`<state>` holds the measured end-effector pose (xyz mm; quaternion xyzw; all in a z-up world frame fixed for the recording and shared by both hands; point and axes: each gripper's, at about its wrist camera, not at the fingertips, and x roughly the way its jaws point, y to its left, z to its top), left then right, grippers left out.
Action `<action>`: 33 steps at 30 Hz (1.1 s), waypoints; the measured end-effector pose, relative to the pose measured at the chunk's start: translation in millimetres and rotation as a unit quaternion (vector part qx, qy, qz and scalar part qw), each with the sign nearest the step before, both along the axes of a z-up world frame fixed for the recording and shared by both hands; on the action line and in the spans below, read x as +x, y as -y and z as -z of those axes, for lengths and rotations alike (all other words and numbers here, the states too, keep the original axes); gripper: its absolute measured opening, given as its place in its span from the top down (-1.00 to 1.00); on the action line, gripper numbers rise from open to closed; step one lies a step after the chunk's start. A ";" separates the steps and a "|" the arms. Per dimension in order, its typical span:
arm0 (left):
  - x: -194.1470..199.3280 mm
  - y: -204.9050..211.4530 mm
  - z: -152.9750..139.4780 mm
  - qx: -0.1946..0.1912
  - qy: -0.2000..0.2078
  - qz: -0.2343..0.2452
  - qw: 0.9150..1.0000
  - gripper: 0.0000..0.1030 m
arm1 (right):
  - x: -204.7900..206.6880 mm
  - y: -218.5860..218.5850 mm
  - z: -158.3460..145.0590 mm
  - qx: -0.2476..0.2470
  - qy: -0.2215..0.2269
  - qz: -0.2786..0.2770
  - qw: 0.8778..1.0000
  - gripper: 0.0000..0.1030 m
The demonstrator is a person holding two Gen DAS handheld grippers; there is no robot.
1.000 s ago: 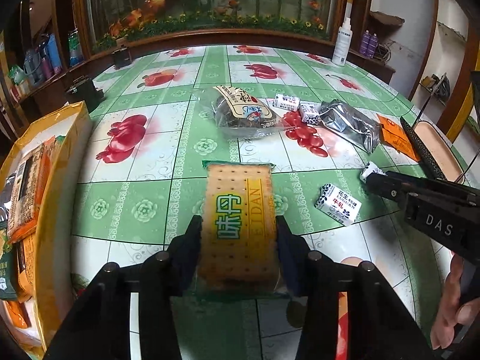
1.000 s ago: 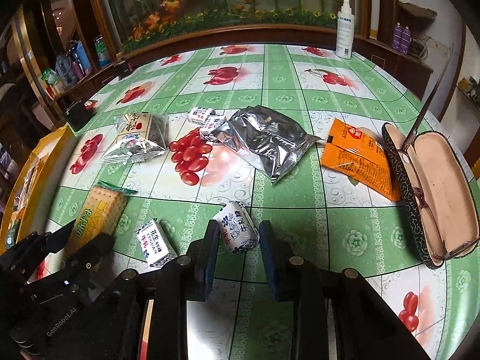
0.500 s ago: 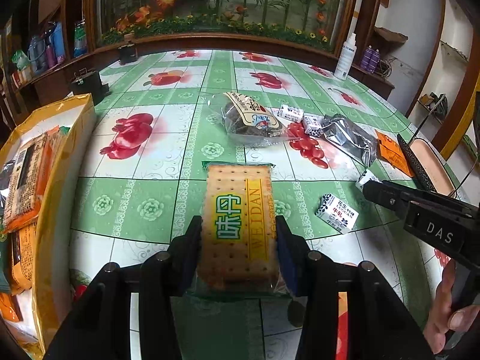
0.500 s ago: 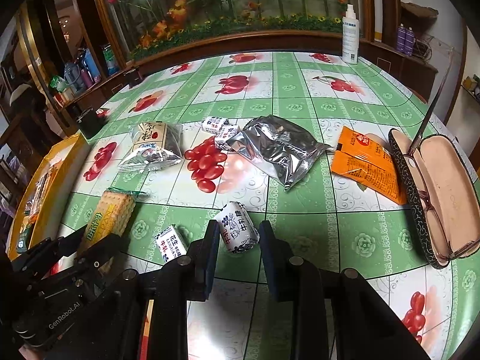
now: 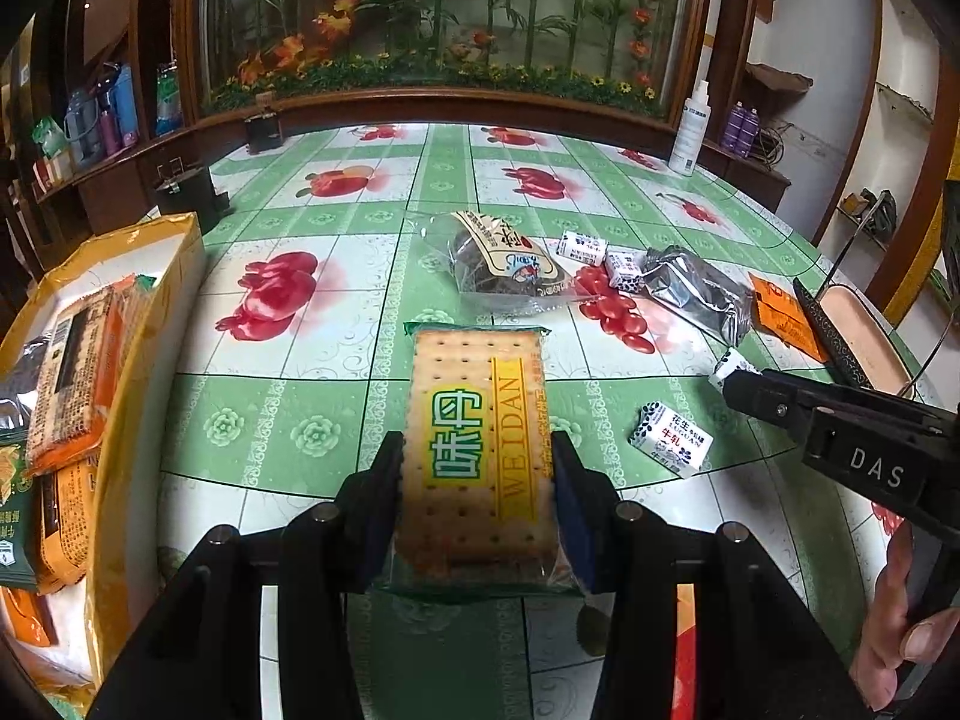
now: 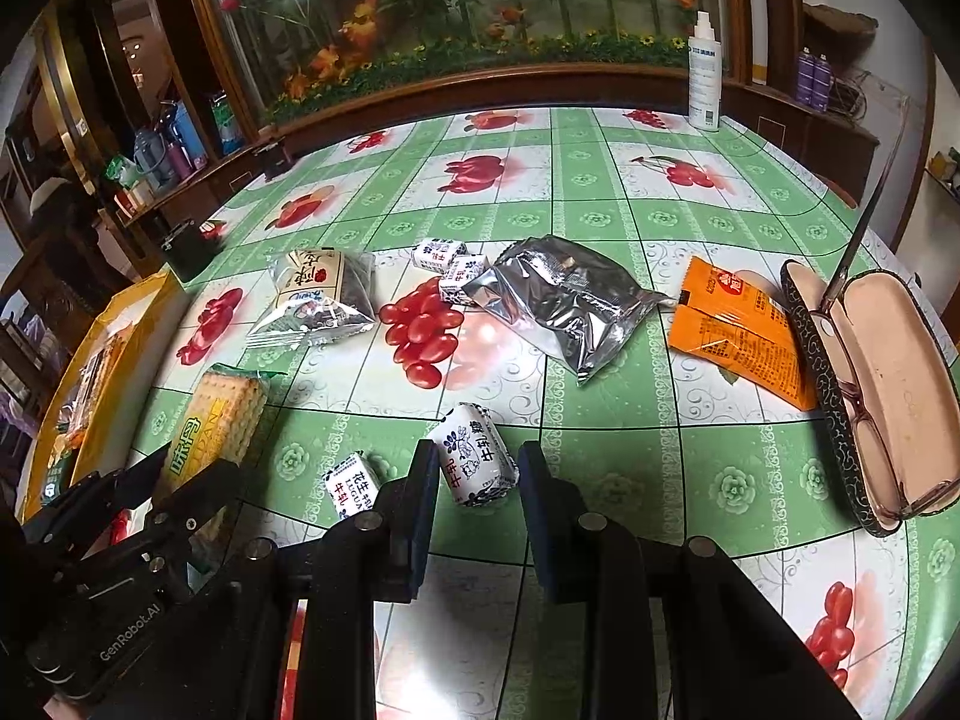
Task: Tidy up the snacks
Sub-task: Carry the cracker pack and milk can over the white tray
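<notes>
From my left wrist, my left tool [image 5: 477, 498] is closed on the cracker packet [image 5: 477, 450], one pad on each long edge, so the packet's long axis runs straight ahead along the fingers. It looks lifted clear of the table [image 5: 336, 312], though I can't be sure. The yellow bag [image 5: 150, 324], already holding other packets, lies to the left of this tool and close by. I judge that sideways gap is what the coming move turns on: the packet has to swing left and go in lengthwise, and my left hand is plainly the nearer one. To the right I see my right tool [image 5: 744, 381] from the side, with a white candy [image 5: 672, 438] lying loose on the table beside it.

From my right wrist, the right tool [image 6: 471, 471] has its jaws narrowly apart around a wrapped nougat candy [image 6: 477, 465]. The left pad seems to touch the wrapper, the right shows a thin gap, so I can't tell whether it is truly gripped. This view shows what the other cannot: that candy between the pads. It also shows the silver pouch [image 6: 567, 300], the orange sachet [image 6: 741, 324] and an open glasses case [image 6: 876, 396] in full, and the yellow bag well away at the far left.
</notes>
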<state>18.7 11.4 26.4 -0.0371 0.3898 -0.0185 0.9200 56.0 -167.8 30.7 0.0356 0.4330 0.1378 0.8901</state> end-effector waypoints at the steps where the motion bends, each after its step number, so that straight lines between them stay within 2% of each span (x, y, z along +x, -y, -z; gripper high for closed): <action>1: -0.2 0.0 -0.8 0.001 0.002 -0.001 1.000 0.11 | -0.3 0.0 -0.3 0.001 0.000 0.000 1.000 0.44; 17: -4.2 -1.2 -7.1 0.010 0.024 -0.010 1.000 0.11 | -3.4 -0.8 -4.1 0.011 0.007 -0.004 1.000 0.43; 25: -8.2 -2.8 -10.9 0.012 0.035 -0.015 0.999 0.11 | -10.2 -7.2 -12.4 0.021 0.026 -0.007 0.999 0.43; 29: -14.4 -10.1 -18.1 -0.004 0.041 -0.018 0.999 0.11 | -15.3 -13.9 -16.0 0.014 0.041 -0.002 0.999 0.43; 33: -26.0 -24.7 -29.4 -0.016 0.051 -0.025 0.998 0.11 | -20.0 -29.2 -17.3 0.029 0.038 -0.013 0.999 0.43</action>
